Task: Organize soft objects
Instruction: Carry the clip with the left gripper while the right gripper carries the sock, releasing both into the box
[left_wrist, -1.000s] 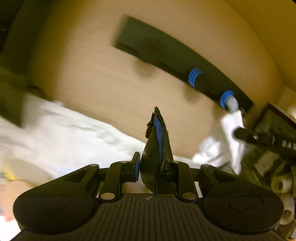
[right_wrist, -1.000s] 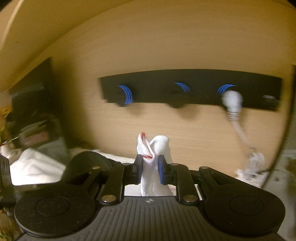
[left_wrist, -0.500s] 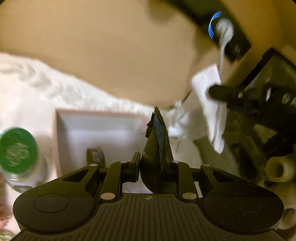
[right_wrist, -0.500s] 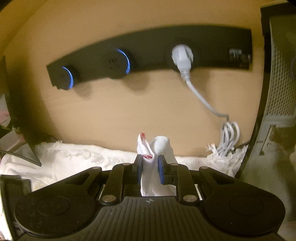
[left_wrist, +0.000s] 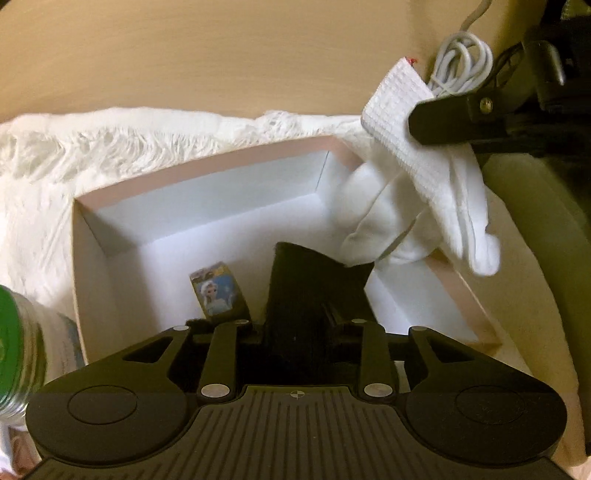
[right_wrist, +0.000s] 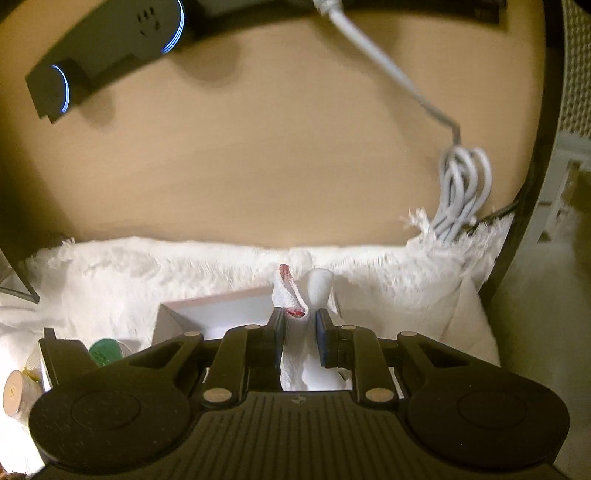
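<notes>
A pink-rimmed white box (left_wrist: 258, 155) lies open below me on a fluffy white blanket (left_wrist: 110, 147). My left gripper (left_wrist: 295, 328) stands open over the box, and the dark sock (left_wrist: 314, 288) lies loose between its spread fingers, in the box. A small picture card (left_wrist: 216, 291) stands in the box beside it. My right gripper (right_wrist: 299, 332) is shut on a white sock (right_wrist: 295, 314) with a red-edged cuff. In the left wrist view that white sock (left_wrist: 424, 192) hangs from the right gripper (left_wrist: 454, 118) over the box's right corner.
A green-lidded jar (left_wrist: 18, 350) stands left of the box. A coiled white cable (right_wrist: 465, 188) hangs from a black socket strip (right_wrist: 110, 55) on the wooden wall. A dark mesh object (right_wrist: 569, 74) stands at the right. The box corner (right_wrist: 218, 310) shows below the right gripper.
Both grippers tilted down towards the box. My left gripper opened and let go of the dark sock, which dropped into the box. The right gripper still holds the white sock.
</notes>
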